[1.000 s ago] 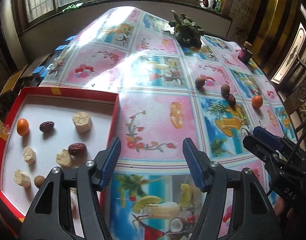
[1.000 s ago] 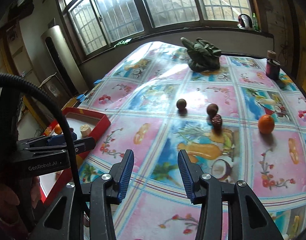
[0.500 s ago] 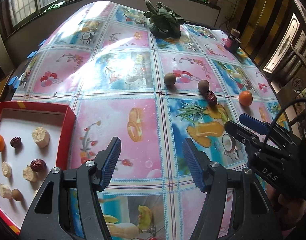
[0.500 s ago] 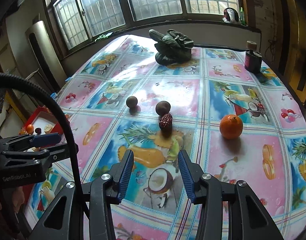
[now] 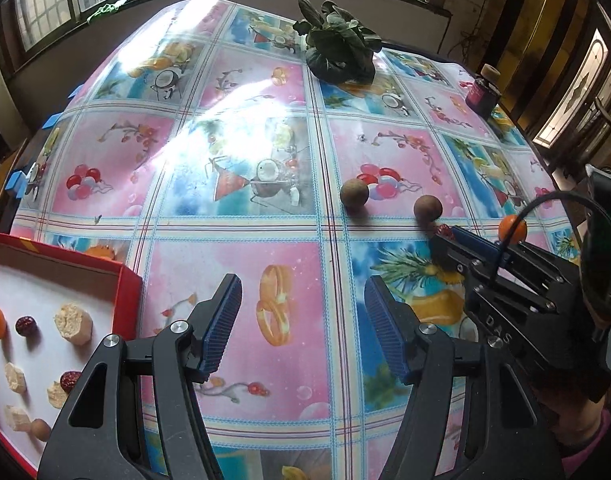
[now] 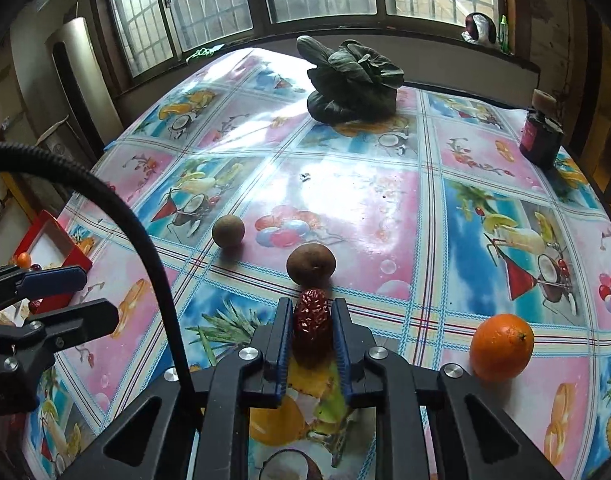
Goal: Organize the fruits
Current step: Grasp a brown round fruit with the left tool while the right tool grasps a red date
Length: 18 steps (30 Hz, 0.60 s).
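My right gripper (image 6: 311,320) is shut on a wrinkled red date (image 6: 311,318) that rests on the tablecloth. Two brown round fruits (image 6: 228,231) (image 6: 311,263) lie just beyond it, and an orange (image 6: 501,346) lies to its right. My left gripper (image 5: 303,320) is open and empty above the tablecloth. The red tray (image 5: 123,280) at the left holds several fruits and pale pieces. In the left wrist view the right gripper (image 5: 445,240) sits at the right, by the brown fruits (image 5: 354,194) (image 5: 427,207) and the orange (image 5: 512,229).
A dark leafy vegetable (image 6: 351,80) lies at the far side of the table. A dark jar (image 6: 539,136) stands at the far right edge. The table's right edge runs close to the orange. The tray also shows in the right wrist view (image 6: 81,262).
My right gripper has moved forward and closed on the red date. My left gripper has moved right, away from the tray, and stays open.
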Motion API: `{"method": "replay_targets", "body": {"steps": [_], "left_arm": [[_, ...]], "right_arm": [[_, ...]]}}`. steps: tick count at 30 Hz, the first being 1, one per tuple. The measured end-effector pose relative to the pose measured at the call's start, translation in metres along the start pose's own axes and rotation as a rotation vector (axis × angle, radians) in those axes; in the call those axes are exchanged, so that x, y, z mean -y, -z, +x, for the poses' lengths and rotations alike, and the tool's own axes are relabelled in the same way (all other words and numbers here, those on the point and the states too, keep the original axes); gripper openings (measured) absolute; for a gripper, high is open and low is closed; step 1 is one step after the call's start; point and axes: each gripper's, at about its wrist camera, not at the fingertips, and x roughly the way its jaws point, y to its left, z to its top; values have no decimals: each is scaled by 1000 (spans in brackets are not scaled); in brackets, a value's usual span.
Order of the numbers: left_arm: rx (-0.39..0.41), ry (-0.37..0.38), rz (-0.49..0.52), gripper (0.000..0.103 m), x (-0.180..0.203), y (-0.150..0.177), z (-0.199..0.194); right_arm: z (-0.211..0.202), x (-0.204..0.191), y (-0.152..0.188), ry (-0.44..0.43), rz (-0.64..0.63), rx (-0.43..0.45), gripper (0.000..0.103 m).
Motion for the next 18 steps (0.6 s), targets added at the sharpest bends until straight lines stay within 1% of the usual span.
{"method": "replay_targets", "body": {"steps": [3, 8, 12, 18], "left_arm": [[0, 3, -4, 64, 3, -13, 7], [-11, 16, -9, 64, 12, -34, 25], [-43, 38, -42, 64, 14, -51, 43], [-58, 21, -29, 64, 23, -62, 60]], "right_arm": [[-9, 4, 4, 1, -1, -11, 19], [-25, 16, 13, 1, 33, 9, 19], [-22, 25, 15, -11, 57, -6, 19], [-20, 28, 14, -34, 65, -11, 19]]}}
